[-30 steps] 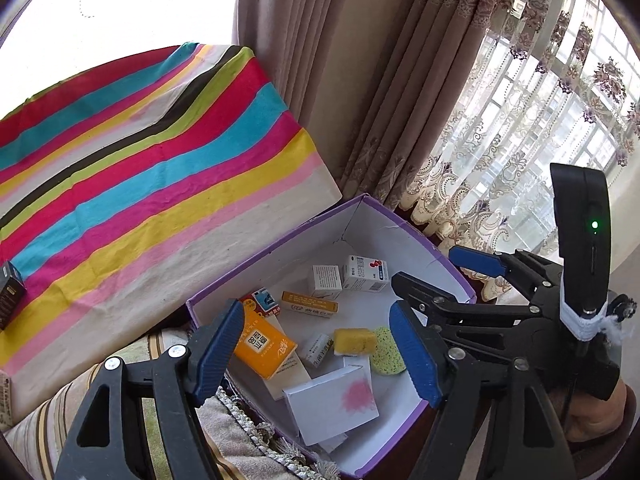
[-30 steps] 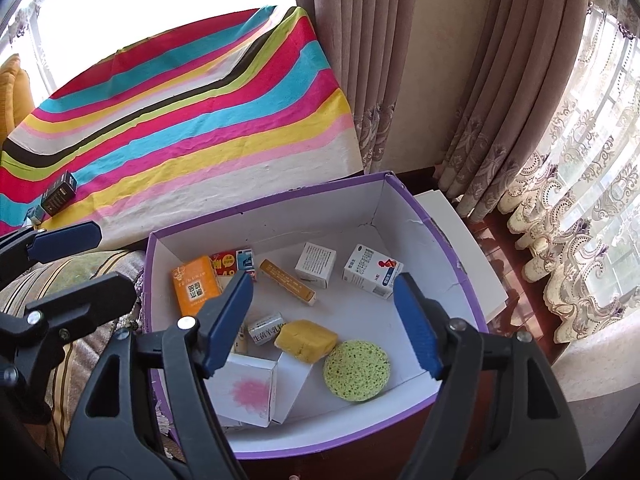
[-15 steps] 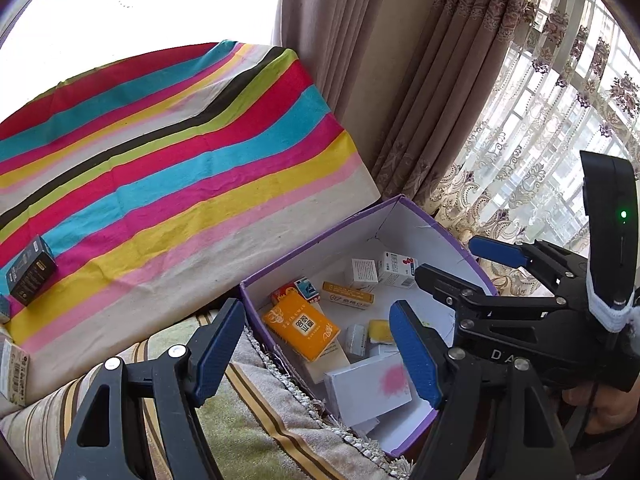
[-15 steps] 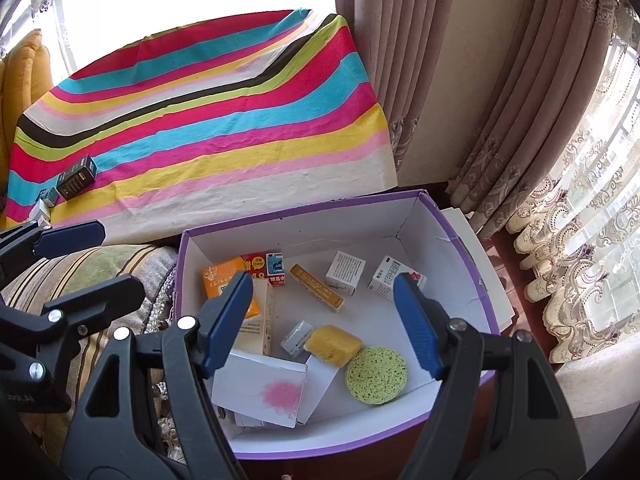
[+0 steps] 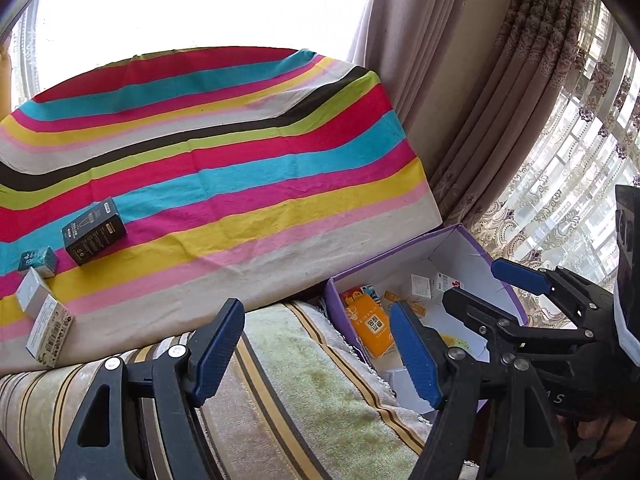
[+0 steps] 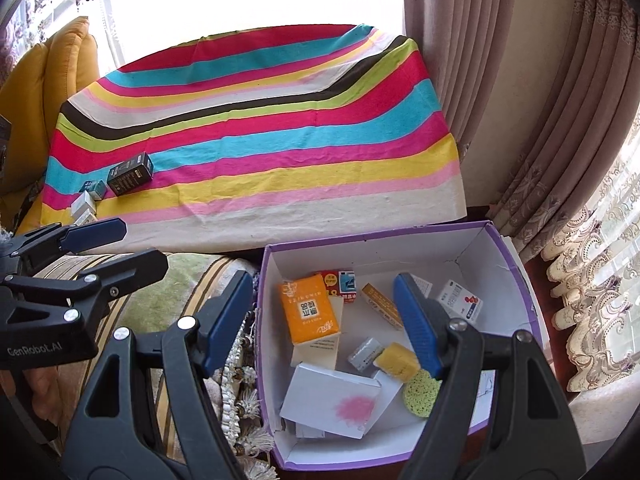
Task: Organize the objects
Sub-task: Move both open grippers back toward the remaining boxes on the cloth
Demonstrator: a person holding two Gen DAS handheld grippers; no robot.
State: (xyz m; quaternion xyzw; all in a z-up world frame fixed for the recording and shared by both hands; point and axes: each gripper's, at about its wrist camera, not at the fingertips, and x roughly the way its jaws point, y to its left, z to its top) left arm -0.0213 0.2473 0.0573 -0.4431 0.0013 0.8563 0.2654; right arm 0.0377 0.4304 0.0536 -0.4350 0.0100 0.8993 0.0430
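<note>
Clearly the things left to organize are the few small cartons on the striped cloth: a black box (image 5: 94, 230) lying flat, a little teal box (image 5: 38, 261) just beside it, and two pale boxes (image 5: 44, 320) near the cloth's front edge, all well apart from the purple-rimmed storage box (image 6: 516, 256) that already holds an orange packet (image 6: 310, 308), a yellow sponge (image 6: 396, 360) and other cartons. Both the left gripper (image 5: 316, 346) and the right gripper (image 6: 324, 320) hang with jaws wide and nothing between them. The black box looks light, stiff cardboard with a smooth printed skin, so it probably crushes only under a hard squeeze; closing across its two long side faces near the middle seems the safest hold. The smaller cartons likely tip or skid easily on the loose cloth.
</note>
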